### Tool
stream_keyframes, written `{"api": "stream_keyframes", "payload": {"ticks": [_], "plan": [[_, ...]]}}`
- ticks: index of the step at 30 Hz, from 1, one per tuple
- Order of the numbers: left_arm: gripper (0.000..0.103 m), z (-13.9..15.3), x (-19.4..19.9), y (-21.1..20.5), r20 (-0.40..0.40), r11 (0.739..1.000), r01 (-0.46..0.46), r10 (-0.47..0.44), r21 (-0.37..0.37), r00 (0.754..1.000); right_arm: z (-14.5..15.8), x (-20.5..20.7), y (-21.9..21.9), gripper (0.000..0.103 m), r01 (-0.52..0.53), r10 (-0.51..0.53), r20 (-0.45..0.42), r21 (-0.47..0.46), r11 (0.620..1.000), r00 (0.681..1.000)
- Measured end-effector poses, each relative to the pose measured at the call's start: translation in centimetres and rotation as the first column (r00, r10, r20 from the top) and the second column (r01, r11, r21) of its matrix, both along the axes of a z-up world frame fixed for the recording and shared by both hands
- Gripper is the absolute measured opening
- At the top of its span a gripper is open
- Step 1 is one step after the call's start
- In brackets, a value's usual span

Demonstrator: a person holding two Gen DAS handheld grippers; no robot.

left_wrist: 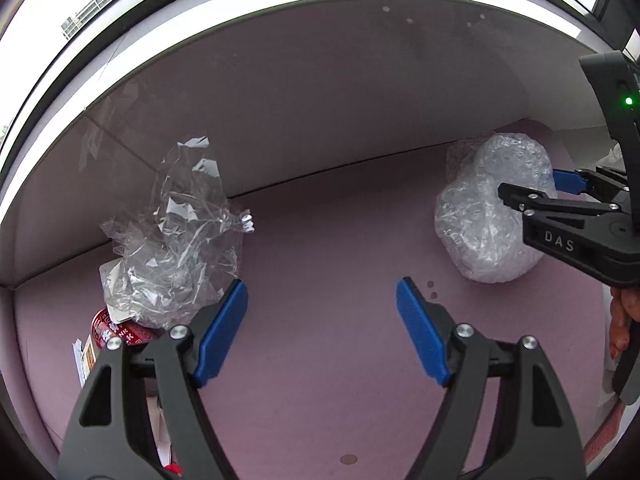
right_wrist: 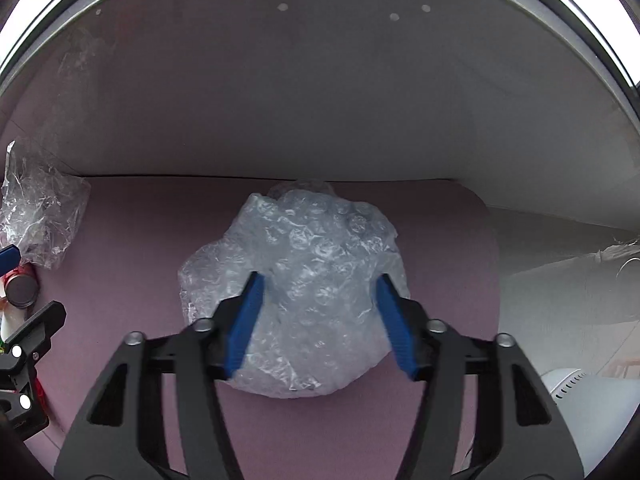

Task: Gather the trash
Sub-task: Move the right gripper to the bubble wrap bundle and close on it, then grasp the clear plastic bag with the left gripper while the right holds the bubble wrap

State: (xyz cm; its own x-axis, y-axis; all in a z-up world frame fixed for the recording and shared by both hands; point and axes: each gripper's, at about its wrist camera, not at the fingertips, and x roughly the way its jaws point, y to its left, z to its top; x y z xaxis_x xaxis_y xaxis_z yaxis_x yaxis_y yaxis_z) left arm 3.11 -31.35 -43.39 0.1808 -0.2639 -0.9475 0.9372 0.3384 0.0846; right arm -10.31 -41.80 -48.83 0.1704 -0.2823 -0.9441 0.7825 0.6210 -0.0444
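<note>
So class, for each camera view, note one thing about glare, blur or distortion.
Left wrist view: fisheye bends the wall edge; glare glints on the clear plastic wrap. Right wrist view: the right claw looks slightly motion-blurred around the bubble wrap.

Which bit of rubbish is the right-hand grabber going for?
On the pink mat, near its far edge by the wall, lies a bubble-wrap bundle between the right gripper pads. Unlike the clear crumpled film further left, it is cloudy, rounded and bubble-dotted.
</note>
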Motion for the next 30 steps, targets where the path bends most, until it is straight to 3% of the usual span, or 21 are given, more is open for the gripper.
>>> {"api": "stream_keyframes", "payload": {"ticks": [1, 4, 12, 17, 21, 28, 30], "plan": [[0.077, 0.0, 0.1, 0.1, -0.001, 1.000, -0.005, 0.005, 0.000, 1.000, 0.2, 0.2, 0.2, 0.024, -0.007, 0.007, 0.001, -0.013, 1.000, 1.000], [0.077, 0.9, 0.8, 0.8, -0.008, 1.000, -0.025, 0.025, -0.001, 1.000, 1.8, 0.8, 0.7, 0.012, -0.020, 0.021, 0.029, -0.018, 1.000, 0.999], [0.077, 4.5, 2.6, 2.4, 0.012, 0.998, -0.057, 0.057, -0.002, 0.998, 7.1, 4.7, 3.5, 0.011, -0.144, 0.142, 0.087, 0.013, 0.990, 0.986], [0.077, 5.2, 5.3, 3.5, 0.057, 0.994, -0.109, 0.108, 0.001, 0.992, 9.3, 7.2, 4.3, 0.011, -0.183, 0.181, 0.112, 0.004, 0.983, 0.977], [0.077, 3.6, 7.3, 4.1, 0.090, 0.989, -0.151, 0.151, -0.002, 0.984, 9.0, 8.5, 4.5, 0.011, -0.207, 0.206, 0.120, -0.006, 0.978, 0.971], [0.077, -2.3, 10.1, 3.7, 0.109, 0.981, -0.196, 0.194, 0.007, 0.975, 7.8, 9.4, 4.8, 0.011, -0.237, 0.238, 0.123, -0.024, 0.971, 0.963], [0.067, -3.5, 10.2, 3.5, 0.111, 0.981, -0.191, 0.187, 0.020, 0.976, 7.7, 9.1, 4.6, 0.011, -0.241, 0.242, 0.120, -0.025, 0.970, 0.963]]}}
